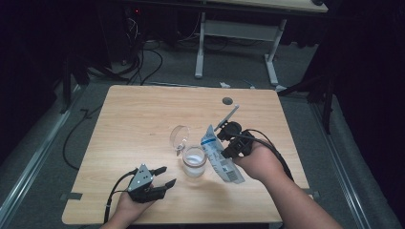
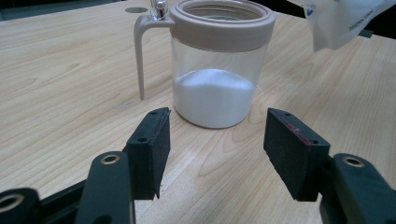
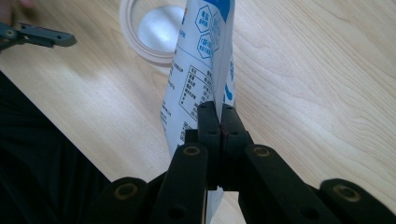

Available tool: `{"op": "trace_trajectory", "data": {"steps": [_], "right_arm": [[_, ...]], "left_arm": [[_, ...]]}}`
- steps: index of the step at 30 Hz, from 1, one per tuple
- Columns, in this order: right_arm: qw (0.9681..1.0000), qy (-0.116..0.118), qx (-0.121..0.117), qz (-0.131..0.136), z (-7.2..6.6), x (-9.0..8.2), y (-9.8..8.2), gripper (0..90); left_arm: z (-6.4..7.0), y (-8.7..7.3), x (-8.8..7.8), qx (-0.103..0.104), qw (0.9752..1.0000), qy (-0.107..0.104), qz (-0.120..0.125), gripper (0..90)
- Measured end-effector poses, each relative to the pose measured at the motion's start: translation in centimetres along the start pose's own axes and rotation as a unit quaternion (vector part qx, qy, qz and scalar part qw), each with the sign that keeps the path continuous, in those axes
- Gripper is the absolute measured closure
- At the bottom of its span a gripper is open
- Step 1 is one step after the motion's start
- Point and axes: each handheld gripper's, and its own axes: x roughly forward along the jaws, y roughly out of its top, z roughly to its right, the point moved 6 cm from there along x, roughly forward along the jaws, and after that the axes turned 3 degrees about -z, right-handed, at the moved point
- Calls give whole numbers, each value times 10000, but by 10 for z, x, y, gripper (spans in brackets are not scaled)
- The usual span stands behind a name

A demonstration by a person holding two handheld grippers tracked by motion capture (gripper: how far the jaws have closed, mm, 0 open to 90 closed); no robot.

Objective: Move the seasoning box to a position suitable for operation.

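The bag (image 1: 221, 160) is pinched by the clenched right gripper (image 3: 217, 122) and tipped toward the jar (image 1: 194, 161) mid-table for pouring; the left gripper (image 1: 163, 175) is kept released near the front edge.

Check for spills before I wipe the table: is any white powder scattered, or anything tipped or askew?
No spill stands out. The clear glass jar stands upright with white powder inside. The white-and-blue printed pouch hangs tilted beside it, pinched in the right claw.
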Motion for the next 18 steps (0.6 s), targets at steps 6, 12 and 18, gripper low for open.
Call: {"op": "trace_trajectory", "data": {"steps": [6, 12, 18], "right_arm": [[9999, -139, 24, -21, 7, 2, -1, 900], [9998, -194, 92, -42, 16, 5, -2, 900], [9995, -218, 238, -56, 30, 11, -3, 900]], "left_arm": [[-2, -1, 1, -12, 10000, 18, -24, 421], [-2, 1, 0, -6, 10000, -3, 8, 421], [-3, 3, -1, -24, 10000, -4, 32, 420]]}}
